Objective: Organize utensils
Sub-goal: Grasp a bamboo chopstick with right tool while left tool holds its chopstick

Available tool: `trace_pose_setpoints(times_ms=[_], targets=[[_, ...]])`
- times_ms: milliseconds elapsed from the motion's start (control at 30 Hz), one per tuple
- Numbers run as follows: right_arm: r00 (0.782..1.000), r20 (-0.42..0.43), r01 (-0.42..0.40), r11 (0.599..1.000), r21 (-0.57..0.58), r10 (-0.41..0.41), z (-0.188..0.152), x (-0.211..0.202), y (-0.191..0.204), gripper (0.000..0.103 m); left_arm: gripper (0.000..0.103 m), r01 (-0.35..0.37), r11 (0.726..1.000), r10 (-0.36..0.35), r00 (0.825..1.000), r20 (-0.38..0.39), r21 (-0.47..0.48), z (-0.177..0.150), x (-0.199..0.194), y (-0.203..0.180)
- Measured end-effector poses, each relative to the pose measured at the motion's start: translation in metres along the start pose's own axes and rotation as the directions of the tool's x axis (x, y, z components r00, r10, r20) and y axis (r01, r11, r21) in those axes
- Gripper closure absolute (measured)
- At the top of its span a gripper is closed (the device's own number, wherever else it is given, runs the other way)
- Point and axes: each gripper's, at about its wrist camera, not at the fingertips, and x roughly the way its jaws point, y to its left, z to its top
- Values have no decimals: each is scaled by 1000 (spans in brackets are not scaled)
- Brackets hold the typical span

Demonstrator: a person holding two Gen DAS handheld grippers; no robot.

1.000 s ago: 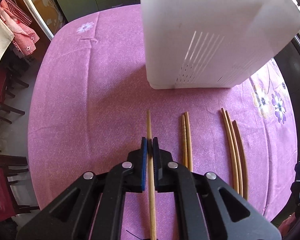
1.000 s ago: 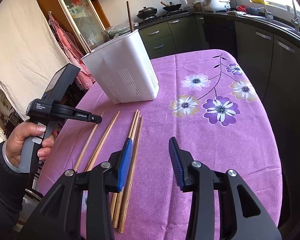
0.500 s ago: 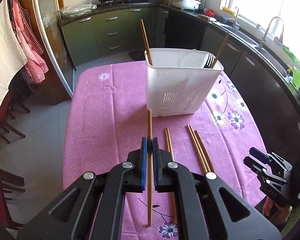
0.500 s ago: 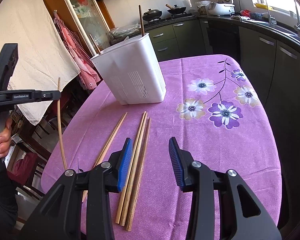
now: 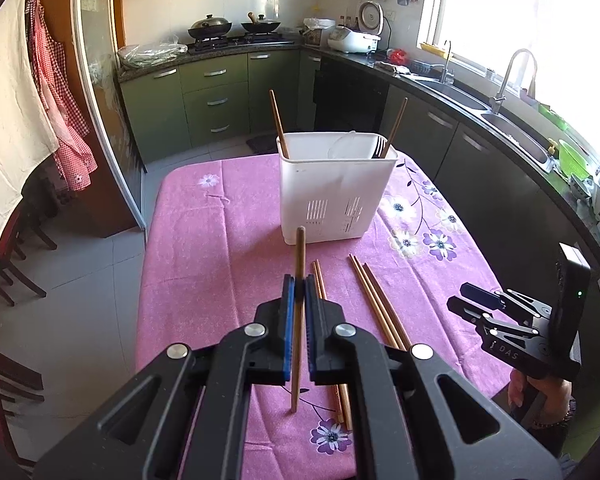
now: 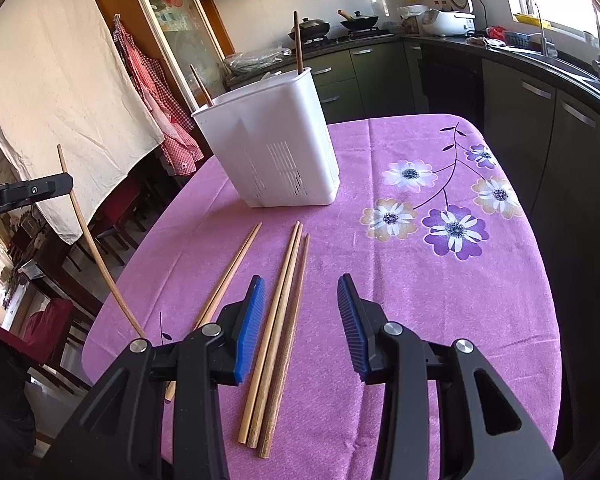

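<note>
The left hand-held gripper (image 5: 299,294) pinched one chopstick (image 5: 299,264) clear of the table (image 5: 204,248), short of the white utensil holder (image 5: 334,196). The right hand-held gripper (image 6: 300,320) hung spread over loose chopsticks (image 6: 278,312). Held near its middle, the stick could pivot and miss the rim.

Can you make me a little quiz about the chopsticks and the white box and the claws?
1. True or false: the left claw is squeezing a chopstick.
2. How many chopsticks lie on the tablecloth? A) two B) five C) eight
3. Fill in: the right claw is open and holds ____.

Key
1. True. It is lifted clear of the table.
2. B. A pair and a group of three lie in front of the white holder.
3. Nothing.
</note>
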Motion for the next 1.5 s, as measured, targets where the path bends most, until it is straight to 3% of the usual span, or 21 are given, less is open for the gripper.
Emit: trace_pose_setpoints(times_ms=[200, 400, 533, 767, 1033, 1233, 1300, 1500], targets=[[999, -41, 12, 1000, -19, -13, 2, 12, 0, 61, 98, 11, 1000, -11, 1000, 8, 2, -3, -3, -1], [986, -153, 62, 995, -75, -73, 19, 54, -3, 61, 98, 8, 1000, -8, 1000, 18, 22, -6, -9, -5], [968, -241, 49, 994, -97, -71, 29, 88, -2, 74, 98, 13, 1000, -13, 1000, 19, 27, -8, -10, -5], [935, -336, 66, 988, -139, -110, 39, 124, 5, 78, 98, 17, 999, -18, 1000, 21, 35, -9, -13, -5], [919, -365, 84, 977, -195, -151, 37, 134, 18, 83, 98, 22, 999, -23, 999, 24, 41, -11, -15, -5], [902, -364, 139, 953, -270, -234, 31, 143, 30, 86, 98, 23, 999, -24, 999, 25, 43, -12, -17, -5], [903, -358, 136, 949, -283, -237, 29, 143, 35, 94, 98, 24, 999, -25, 999, 25, 41, -12, -17, -5], [919, -320, 143, 950, -278, -231, 31, 141, 41, 97, 98, 23, 999, -24, 999, 23, 40, -12, -17, -5]])
